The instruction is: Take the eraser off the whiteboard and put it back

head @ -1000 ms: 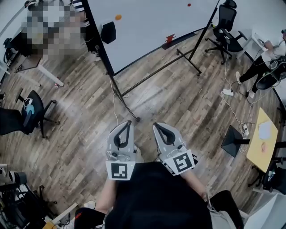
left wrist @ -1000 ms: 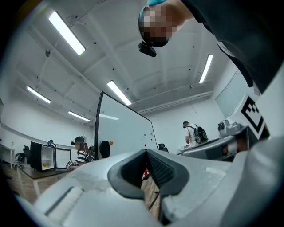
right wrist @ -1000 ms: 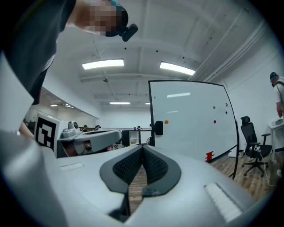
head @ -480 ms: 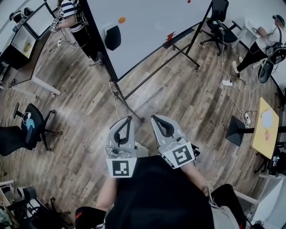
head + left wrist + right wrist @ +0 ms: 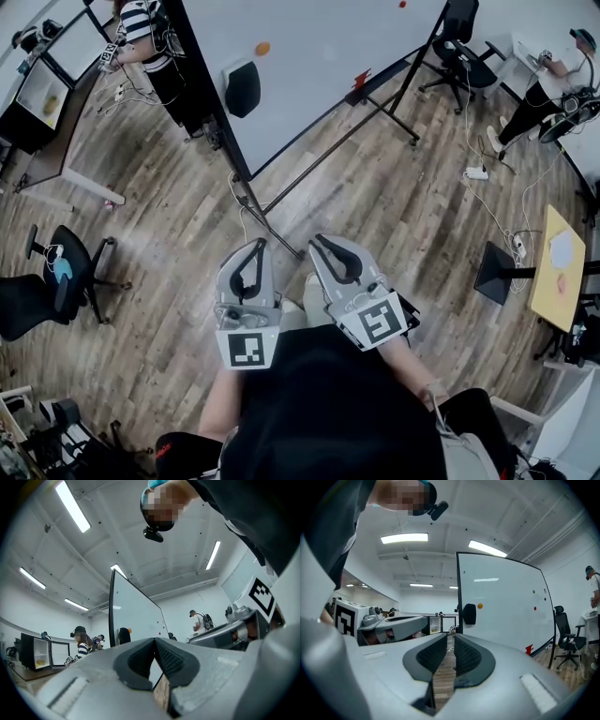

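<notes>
Left tool (image 5: 260, 243) has jaws together and empty, right tool (image 5: 317, 242) is empty with jaws just opening to a thin slit, both well apart from the black eraser (image 5: 242, 88) stuck on the whiteboard (image 5: 319, 56), so task looks unstarted: grab, lift off, put back all remain.

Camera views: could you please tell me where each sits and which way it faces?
Head view: on the person's head, facing steeply down at the floor; shows left tool, right tool, black torso.
Left gripper view: on the left tool, along its touching jaws toward the whiteboard; torso overhead.
Right gripper view: on the right tool, along its empty jaws, just opened a crack, toward the whiteboard; torso overhead.
Shared: all three show the whiteboard's eraser.
</notes>
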A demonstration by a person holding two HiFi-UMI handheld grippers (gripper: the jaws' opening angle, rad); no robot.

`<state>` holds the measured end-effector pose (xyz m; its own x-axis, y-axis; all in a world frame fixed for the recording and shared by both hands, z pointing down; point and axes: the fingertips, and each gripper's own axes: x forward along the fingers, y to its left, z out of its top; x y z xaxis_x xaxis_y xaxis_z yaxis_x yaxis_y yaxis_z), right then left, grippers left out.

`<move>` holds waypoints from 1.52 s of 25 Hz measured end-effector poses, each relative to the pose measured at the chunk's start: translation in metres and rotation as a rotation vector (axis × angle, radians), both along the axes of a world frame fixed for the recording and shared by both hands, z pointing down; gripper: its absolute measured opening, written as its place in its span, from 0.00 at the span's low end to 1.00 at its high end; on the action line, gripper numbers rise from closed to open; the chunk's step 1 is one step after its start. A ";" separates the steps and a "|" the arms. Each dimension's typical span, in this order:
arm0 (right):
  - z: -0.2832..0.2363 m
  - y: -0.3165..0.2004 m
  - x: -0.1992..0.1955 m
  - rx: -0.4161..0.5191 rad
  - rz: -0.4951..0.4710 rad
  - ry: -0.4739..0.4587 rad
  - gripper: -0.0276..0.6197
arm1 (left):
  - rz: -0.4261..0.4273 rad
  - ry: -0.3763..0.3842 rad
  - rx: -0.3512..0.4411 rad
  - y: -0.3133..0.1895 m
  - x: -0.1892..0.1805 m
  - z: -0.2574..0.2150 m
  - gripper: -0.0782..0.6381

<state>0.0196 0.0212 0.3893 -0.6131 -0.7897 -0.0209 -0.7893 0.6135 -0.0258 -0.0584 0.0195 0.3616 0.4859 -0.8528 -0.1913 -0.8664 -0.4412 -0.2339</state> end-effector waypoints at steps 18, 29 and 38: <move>-0.017 -0.124 -0.013 0.025 -0.119 0.001 0.21 | -0.128 0.022 0.047 -0.084 -0.013 -0.023 0.11; -0.039 -0.166 -0.036 0.022 -0.151 -0.008 0.32 | -0.103 0.024 0.083 -0.114 -0.021 -0.036 0.11; -0.048 -0.213 -0.064 0.002 -0.114 -0.032 0.42 | -0.022 0.018 0.067 -0.147 -0.046 -0.039 0.11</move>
